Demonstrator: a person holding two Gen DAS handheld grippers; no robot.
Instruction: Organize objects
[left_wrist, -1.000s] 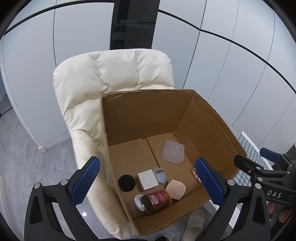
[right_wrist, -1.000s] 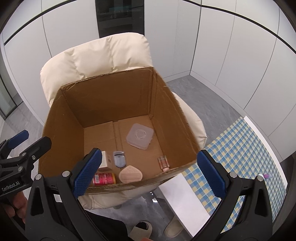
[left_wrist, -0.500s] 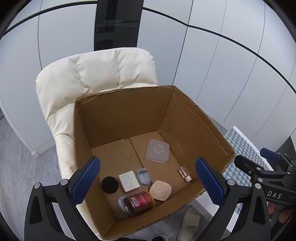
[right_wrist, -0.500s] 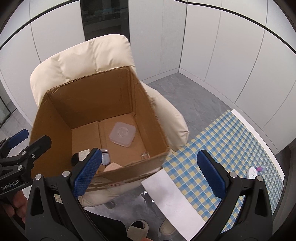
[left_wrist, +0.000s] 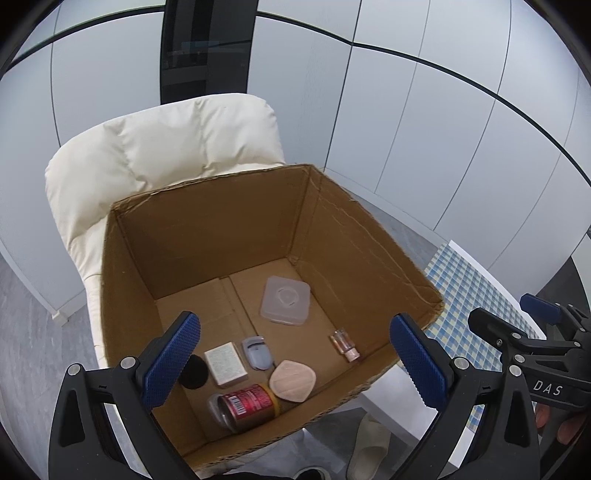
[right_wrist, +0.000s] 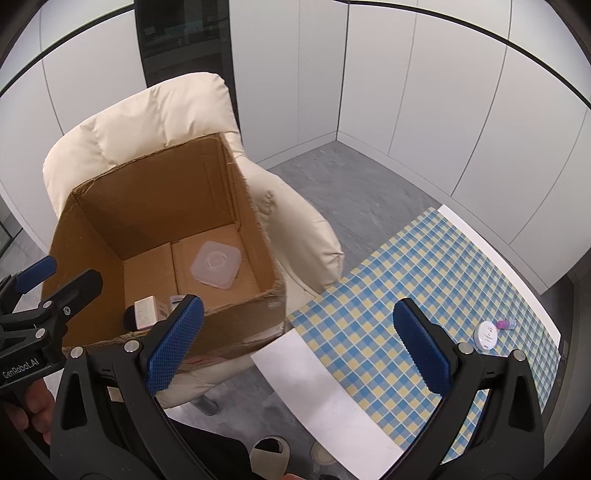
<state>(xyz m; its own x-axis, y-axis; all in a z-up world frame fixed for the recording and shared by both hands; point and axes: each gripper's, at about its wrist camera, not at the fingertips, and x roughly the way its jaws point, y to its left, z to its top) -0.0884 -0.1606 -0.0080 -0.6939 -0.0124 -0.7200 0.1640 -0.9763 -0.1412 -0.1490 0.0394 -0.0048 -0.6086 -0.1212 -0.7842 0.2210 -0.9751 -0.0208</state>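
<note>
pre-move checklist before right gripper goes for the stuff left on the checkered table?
1. Right gripper open, nothing between its fingers: ok.
2. Left gripper open, nothing held: ok.
3. Targets in view: white round jar and small pink bottle lie on the checkered cloth: ok.
4. Path across the cloth to them unobstructed: ok.
5. Cardboard box sits open on the cream chair, with bare floor space inside: ok.
6. Whether jar and bottle touch: cannot tell.
</note>
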